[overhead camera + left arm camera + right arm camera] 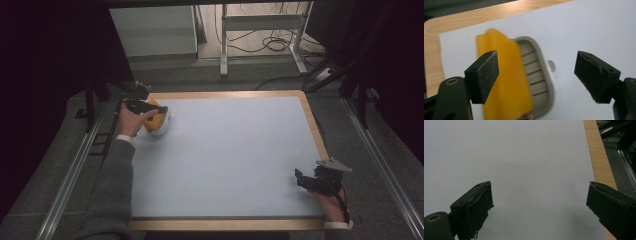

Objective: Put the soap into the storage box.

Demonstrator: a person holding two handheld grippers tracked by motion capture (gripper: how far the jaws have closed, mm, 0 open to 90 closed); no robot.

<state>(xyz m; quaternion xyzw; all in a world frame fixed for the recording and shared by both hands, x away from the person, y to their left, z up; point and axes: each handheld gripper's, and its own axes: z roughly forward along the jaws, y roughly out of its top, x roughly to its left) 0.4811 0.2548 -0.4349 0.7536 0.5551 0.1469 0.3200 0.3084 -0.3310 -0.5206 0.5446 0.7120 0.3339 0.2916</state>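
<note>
A yellow sponge-like block (156, 121) rests on a pale grey ridged dish (162, 131) near the far left corner of the white table mat (225, 150). My left gripper (145, 106) hovers just over it, held by a hand in a grey sleeve. In the left gripper view the jaws of the left gripper (537, 56) stand wide open. The yellow block (504, 82) lies beyond the left jaw and the dish (537, 72) between the two, neither touched. My right gripper (300, 179) rests low at the near right of the mat. Its jaws (540, 185) are open over bare mat.
A wooden border (225, 94) frames the mat. Metal rails (70, 175) run along both sides of the table. Beyond the far edge stand a white cabinet (155, 32) and a metal frame (260, 22) with cables on the floor.
</note>
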